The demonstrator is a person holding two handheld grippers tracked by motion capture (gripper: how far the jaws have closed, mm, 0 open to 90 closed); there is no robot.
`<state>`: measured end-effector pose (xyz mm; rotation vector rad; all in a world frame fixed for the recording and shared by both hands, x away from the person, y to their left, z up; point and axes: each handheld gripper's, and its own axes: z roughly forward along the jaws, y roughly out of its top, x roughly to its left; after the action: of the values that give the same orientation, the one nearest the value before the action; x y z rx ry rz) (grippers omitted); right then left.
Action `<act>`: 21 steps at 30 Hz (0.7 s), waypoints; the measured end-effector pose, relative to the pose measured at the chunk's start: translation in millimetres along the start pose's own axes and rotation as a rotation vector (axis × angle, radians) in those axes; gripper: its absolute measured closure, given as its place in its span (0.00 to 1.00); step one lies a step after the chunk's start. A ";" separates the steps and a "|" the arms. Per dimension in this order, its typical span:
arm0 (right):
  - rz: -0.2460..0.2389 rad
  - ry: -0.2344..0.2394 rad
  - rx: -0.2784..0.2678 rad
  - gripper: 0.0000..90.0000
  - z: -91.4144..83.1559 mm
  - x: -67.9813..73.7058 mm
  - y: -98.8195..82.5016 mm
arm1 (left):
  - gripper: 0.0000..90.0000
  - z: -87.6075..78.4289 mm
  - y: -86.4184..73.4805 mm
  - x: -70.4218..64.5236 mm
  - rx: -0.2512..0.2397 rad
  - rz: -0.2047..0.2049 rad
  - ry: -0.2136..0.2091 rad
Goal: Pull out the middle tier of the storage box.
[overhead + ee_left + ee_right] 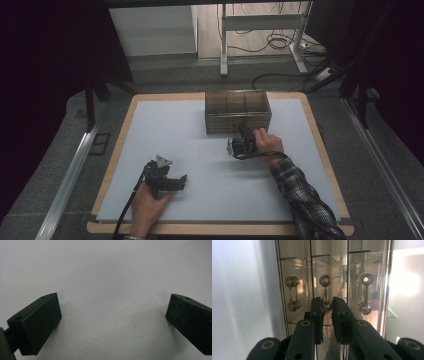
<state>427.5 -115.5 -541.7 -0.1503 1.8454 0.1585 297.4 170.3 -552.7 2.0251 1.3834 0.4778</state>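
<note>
Nearest the person, the left hand (147, 202) rests its left gripper (172, 183) low over the white sheet (200, 150) at the near left of the table, well apart from the drawer box (238, 111). In the left gripper view its two black jaws stand wide apart with bare white sheet between them and nothing held.

Further out, the right hand (269, 143) holds the right gripper (246, 135) against the front of the drawer box, a clear brownish plastic unit standing at the far middle of the sheet. The right gripper view gives what the high view cannot resolve: three clear dumbbell-shaped handles across the box front, and the jaws drawn narrow around the lower end of the middle handle (326, 291). The handle's lower knob sits in the slim gap between the pads; whether the pads already press on it cannot be told for sure, though the gap is very small.

The high view alone places the box on the sheet.
</note>
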 end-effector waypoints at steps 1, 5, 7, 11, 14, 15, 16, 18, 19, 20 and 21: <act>0.001 -0.001 -0.002 0.88 0.0 0.0 -0.3 | 0.00 0.0 0.0 0.0 0.000 0.000 0.000; 0.009 0.007 -0.006 0.89 -1.1 -0.8 -0.5 | 0.00 0.2 0.0 -0.2 -0.003 -0.004 0.000; 0.013 0.007 0.002 0.89 -3.1 -1.6 -0.1 | 0.00 0.0 0.0 0.0 0.000 0.000 0.000; 0.013 0.010 -0.007 0.89 -6.5 -0.8 -0.4 | 0.00 0.0 0.0 0.0 0.000 0.000 0.000; 0.021 0.009 -0.012 0.89 -10.6 0.6 -0.8 | 0.00 0.2 0.0 -0.2 -0.003 -0.004 0.000; 0.017 0.008 -0.011 0.89 -12.5 0.7 -1.0 | 0.00 0.2 0.0 -0.2 -0.003 -0.004 0.000; 0.023 0.016 -0.019 0.89 -13.3 1.1 -1.3 | 0.00 0.2 0.0 -0.3 -0.003 -0.004 0.000; 0.025 0.011 -0.023 0.89 -16.2 1.8 -1.6 | 0.00 0.2 -0.1 -0.3 -0.004 -0.004 0.000; 0.026 0.014 -0.032 0.89 -17.1 2.3 -2.1 | 0.00 0.2 -0.1 -0.3 -0.004 -0.004 0.000; 0.026 0.010 -0.023 0.89 -19.3 2.6 -1.8 | 0.00 0.2 0.0 -0.3 -0.004 -0.004 0.000; 0.029 0.016 -0.033 0.89 -19.8 2.9 -2.4 | 0.00 0.3 -0.1 -0.3 -0.004 -0.004 0.000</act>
<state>408.5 -121.6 -539.1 -0.1482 1.8619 0.2087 297.4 170.0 -552.9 2.0184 1.3857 0.4783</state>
